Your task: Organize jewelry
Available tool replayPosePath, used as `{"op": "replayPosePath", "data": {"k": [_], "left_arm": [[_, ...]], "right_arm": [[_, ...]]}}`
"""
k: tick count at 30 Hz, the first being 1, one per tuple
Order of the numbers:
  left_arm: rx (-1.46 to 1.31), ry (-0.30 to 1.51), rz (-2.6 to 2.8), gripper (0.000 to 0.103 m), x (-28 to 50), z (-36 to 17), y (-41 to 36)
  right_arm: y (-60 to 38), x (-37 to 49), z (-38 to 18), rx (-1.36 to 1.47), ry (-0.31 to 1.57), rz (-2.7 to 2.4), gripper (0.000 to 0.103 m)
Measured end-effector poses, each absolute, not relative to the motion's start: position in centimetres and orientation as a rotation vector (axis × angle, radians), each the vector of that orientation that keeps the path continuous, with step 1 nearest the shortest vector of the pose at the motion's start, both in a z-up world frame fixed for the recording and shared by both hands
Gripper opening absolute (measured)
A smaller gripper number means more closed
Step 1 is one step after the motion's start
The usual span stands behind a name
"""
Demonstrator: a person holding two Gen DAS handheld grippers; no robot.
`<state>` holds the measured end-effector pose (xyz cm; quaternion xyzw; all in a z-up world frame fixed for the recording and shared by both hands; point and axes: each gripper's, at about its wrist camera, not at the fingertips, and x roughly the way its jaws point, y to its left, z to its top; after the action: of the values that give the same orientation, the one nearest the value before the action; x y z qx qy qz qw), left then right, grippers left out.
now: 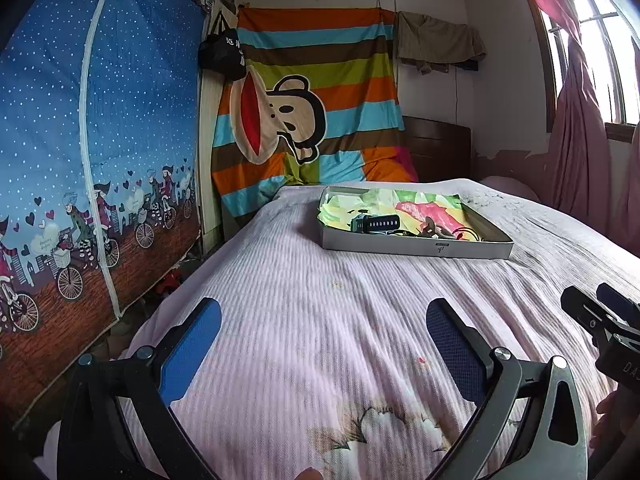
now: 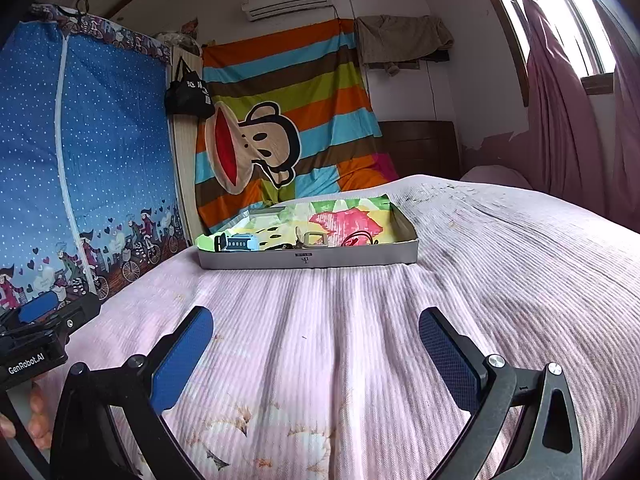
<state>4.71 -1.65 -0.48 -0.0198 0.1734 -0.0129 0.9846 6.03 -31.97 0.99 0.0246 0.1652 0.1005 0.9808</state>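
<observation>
A: Inspecting the left wrist view first. The left gripper (image 1: 323,322) hangs over the pink striped bedspread (image 1: 320,300) with jaws spread wide and nothing between them. The shallow box (image 1: 416,246) sits well ahead, toward the far end of the bed. Part of the right gripper (image 1: 600,320) shows at the right edge.

B: Hazards?

A: In my judgement, the soft bedding could let the box tip or slide if a finger presses on its wall. The box is lined with crumpled colourful paper (image 1: 400,204), and small pieces could slip under its folds.

B: And the right wrist view?

A: The right gripper (image 2: 316,322) is likewise fully open and empty, well short of the box. The jewelry (image 2: 316,240) lies along the near wall: a watch with a pale blue case (image 2: 240,242), a metal buckle-like piece, thin dark cords. They look tangled; lifting one could drag the others. Finer detail is too small to tell.
</observation>
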Motion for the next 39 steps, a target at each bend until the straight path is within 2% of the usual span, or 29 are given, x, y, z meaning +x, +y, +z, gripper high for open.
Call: {"op": "replayPosePath", "data": {"k": [39], "left_arm": [[-0.070,0.334,-0.033,0.101,4.19,-1.06,-0.66]], "right_arm": [[-31.72,5.71,0.66,0.033,0.324,0.213,0.103]]}}
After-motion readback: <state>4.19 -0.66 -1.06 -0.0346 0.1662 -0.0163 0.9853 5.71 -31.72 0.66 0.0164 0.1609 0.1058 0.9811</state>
